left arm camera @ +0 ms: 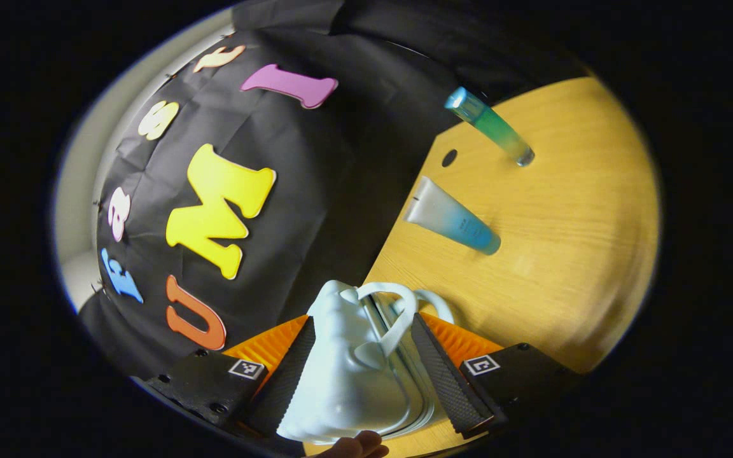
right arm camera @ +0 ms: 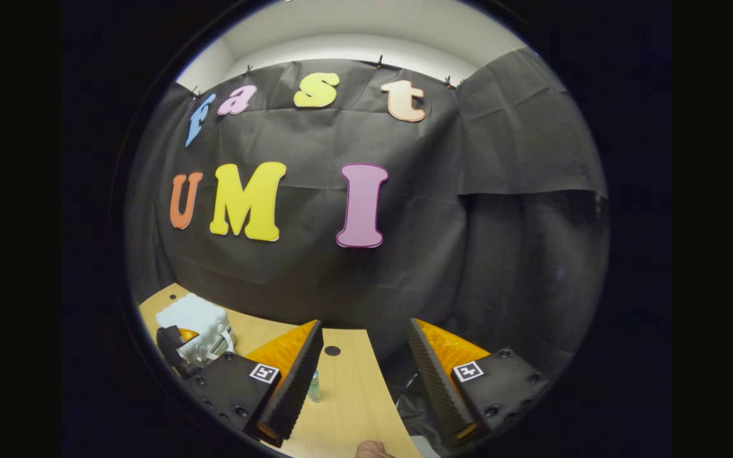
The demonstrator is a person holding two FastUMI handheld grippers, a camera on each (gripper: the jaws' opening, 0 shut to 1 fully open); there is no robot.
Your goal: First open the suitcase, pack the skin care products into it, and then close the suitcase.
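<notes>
Between the jaws of the left gripper [left arm camera: 359,356] sits the white suitcase [left arm camera: 347,369], its long axis running forward along the fingers, white handles at the far end; the jaws stand wide around it, and whether they press on it I cannot tell. Beyond the right jaw, on the wooden worktop [left arm camera: 564,254], lie a blue-tipped tube [left arm camera: 452,216] and, farther off, a green bottle [left arm camera: 490,125], both slanting away rightwards. Right gripper [right arm camera: 366,375] jaws stand wide apart, holding nothing.
</notes>
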